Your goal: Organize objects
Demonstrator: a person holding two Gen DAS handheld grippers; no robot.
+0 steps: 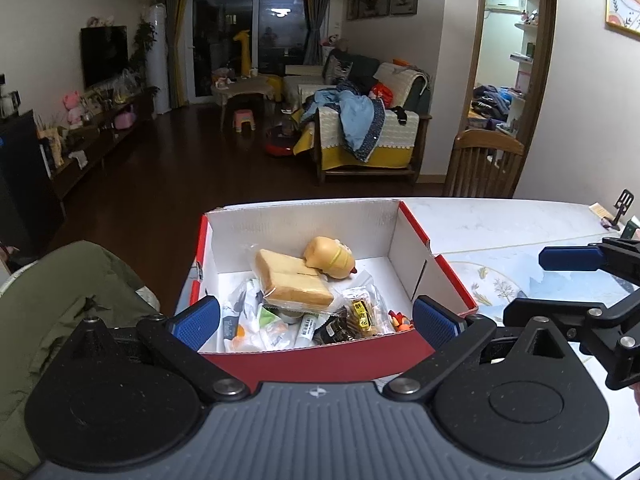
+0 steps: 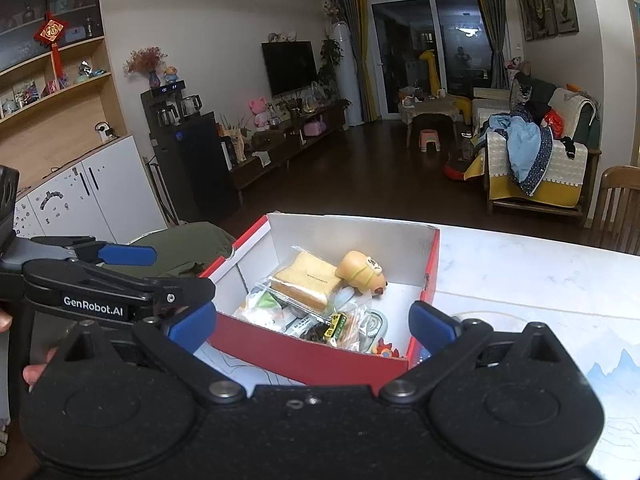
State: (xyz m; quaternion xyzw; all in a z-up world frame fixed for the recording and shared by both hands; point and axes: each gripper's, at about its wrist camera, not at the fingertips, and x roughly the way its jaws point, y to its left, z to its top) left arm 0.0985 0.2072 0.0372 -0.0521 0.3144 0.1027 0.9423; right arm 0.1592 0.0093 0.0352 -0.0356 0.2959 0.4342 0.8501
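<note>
A red cardboard box (image 1: pixel 320 356) (image 2: pixel 304 354) with a white inside stands open on the table. In it lie a bagged slice of bread (image 1: pixel 294 280) (image 2: pixel 306 284), a yellow plush toy (image 1: pixel 330 258) (image 2: pixel 362 272), several snack packets (image 1: pixel 360 314) and a small orange figure (image 1: pixel 400 320) (image 2: pixel 386 350). My left gripper (image 1: pixel 316 322) (image 2: pixel 160 270) hangs open just before the box's near wall, nothing between its blue pads. My right gripper (image 2: pixel 312 326) (image 1: pixel 560 284) is open too, beside the box's right near corner, holding nothing.
The white marble table (image 1: pixel 520 224) carries a patterned mat (image 2: pixel 580 344) right of the box. A phone stand (image 1: pixel 620 210) sits at the far right edge. A green jacket (image 1: pixel 60 300) lies left of the box. A wooden chair (image 1: pixel 486 164) stands behind the table.
</note>
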